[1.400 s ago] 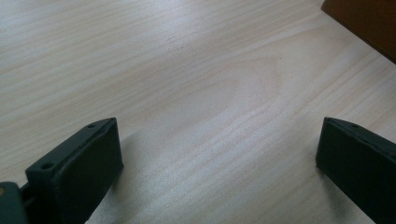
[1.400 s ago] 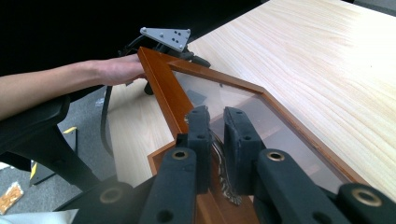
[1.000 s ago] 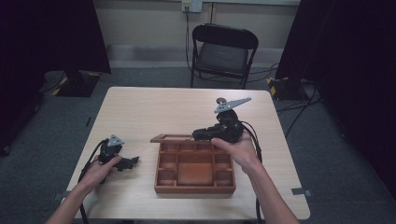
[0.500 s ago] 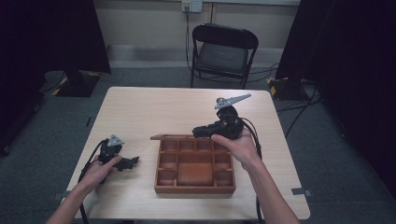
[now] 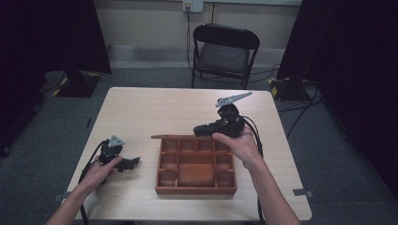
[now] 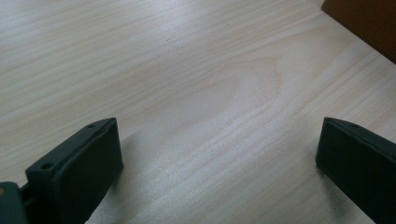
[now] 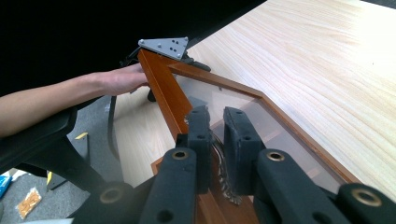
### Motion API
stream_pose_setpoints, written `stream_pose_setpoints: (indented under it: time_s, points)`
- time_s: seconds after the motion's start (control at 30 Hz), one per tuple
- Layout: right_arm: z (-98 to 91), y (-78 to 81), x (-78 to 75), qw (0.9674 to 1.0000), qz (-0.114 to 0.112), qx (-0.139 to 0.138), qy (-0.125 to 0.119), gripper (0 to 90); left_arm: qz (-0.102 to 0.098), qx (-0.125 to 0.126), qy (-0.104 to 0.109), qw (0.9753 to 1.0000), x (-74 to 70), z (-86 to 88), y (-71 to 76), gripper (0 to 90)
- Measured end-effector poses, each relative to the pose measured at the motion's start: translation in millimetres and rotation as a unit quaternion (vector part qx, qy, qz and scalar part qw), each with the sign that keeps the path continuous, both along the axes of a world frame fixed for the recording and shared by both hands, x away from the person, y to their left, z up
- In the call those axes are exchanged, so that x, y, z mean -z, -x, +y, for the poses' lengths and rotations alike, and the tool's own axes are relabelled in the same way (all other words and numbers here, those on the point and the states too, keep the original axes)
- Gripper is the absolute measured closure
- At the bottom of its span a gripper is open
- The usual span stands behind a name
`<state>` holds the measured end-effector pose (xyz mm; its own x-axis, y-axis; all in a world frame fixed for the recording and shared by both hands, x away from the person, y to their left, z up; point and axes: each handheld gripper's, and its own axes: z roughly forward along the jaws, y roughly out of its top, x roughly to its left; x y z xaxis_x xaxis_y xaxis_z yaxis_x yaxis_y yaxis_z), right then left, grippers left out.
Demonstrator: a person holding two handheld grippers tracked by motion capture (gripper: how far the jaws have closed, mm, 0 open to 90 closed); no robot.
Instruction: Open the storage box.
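The right gripper [image 7: 215, 140] clamps the glass-paned wooden lid [image 7: 261, 112] of one wooden box [image 5: 196, 165], holding it tilted open at the box's far edge. The box has several small compartments; I cannot tell their contents. The left gripper [image 6: 219, 154] rests spread apart on the pale wood table [image 6: 187, 70], beside the box.

Right tool [image 5: 199, 131] at wooden box [image 5: 196, 165] lid [image 5: 171, 137], left tool [image 5: 133, 162] resting on table [image 5: 155, 110]
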<state>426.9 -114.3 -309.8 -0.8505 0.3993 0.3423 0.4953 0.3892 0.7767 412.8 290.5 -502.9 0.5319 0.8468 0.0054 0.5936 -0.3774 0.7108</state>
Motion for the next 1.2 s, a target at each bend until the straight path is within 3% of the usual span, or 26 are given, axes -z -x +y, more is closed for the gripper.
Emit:
stream_pose_setpoints:
  time_s: [1.2]
  points:
    - [-1.7, 0.9, 0.7, 1.0, -0.003, -0.001, -0.001, 82.0, 0.0, -0.001, 0.001, 1.0, 0.1, -0.2, 0.1, 0.0]
